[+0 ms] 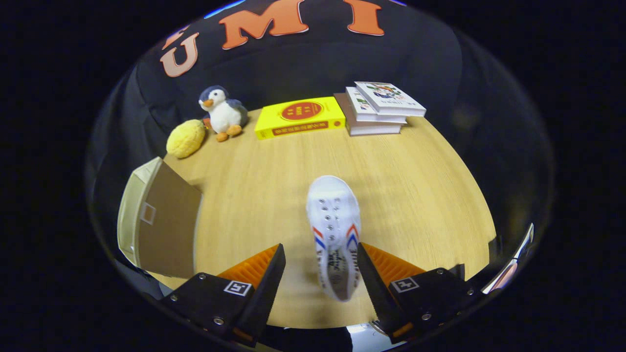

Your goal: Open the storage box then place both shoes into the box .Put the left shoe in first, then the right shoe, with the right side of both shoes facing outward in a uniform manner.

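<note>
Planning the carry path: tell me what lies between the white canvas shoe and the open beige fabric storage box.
Bare wooden tabletop, seen in the gripper view. The white canvas shoe sits between the open gripper fingers, nearer one finger; the storage box stands off to the side.

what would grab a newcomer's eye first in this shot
Most likely the white shoe lying on the wooden table, its heel between the open gripper fingers, close to the right one, toe pointing away. Next, the bright yellow book at the far edge, with a plush penguin to its left, and the beige storage box beside the left finger.
</note>
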Demonstrator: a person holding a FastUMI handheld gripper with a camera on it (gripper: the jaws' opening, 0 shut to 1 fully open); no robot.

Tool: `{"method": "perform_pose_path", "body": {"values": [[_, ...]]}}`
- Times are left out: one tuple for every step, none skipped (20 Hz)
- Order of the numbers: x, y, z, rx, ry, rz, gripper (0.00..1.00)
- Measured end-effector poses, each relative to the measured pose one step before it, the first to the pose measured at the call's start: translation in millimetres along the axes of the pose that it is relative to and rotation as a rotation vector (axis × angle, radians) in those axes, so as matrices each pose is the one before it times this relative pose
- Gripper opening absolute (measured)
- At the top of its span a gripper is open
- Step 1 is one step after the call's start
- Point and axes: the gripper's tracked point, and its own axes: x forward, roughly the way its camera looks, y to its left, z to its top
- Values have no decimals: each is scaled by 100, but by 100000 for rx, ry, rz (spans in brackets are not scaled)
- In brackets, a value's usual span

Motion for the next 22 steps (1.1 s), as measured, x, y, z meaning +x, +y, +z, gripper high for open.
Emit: {"method": "perform_pose_path", "body": {"values": [[565, -1036, -590, -1817, 702, -1227, 88], [633, -1033, -395, -2709, -89, -1498, 88], [649, -704, -275, -3477, -149, -1217, 88], [604, -258, -99, -2963, -861, -116, 88], [774, 313, -274, -2900, 371, 1611, 87], [734, 73, -194, -3363, 315, 848, 87], [714, -141, -221, -3718, 878, 724, 85], [462, -144, 172, -2856, -620, -154, 84], [520, -319, 260, -1626, -898, -341, 81], [503, -269, 44, -704, -58, -197, 79], [531, -194, 25, 200, 306, 509, 78], [207, 469, -4, 1445, 937, 3930, 77], [319, 167, 69, 585, 496, 2937, 75], [64, 72, 71, -553, 114, 2795, 72], [44, 154, 0, -318, -108, 3029, 70], [187, 256, -109, 1334, 910, 3771, 64], [143, 365, -260, 3614, 1870, 3278, 59], [-26, 436, -102, 4434, 1885, 2698, 50], [33, -6, 134, 3086, -6, 218, 40], [-41, -48, -6, 537, -304, -1, 31], [-66, -3, 55, 215, -399, -51, 25], [-257, -317, 124, 2022, -525, -680, 23]]}}
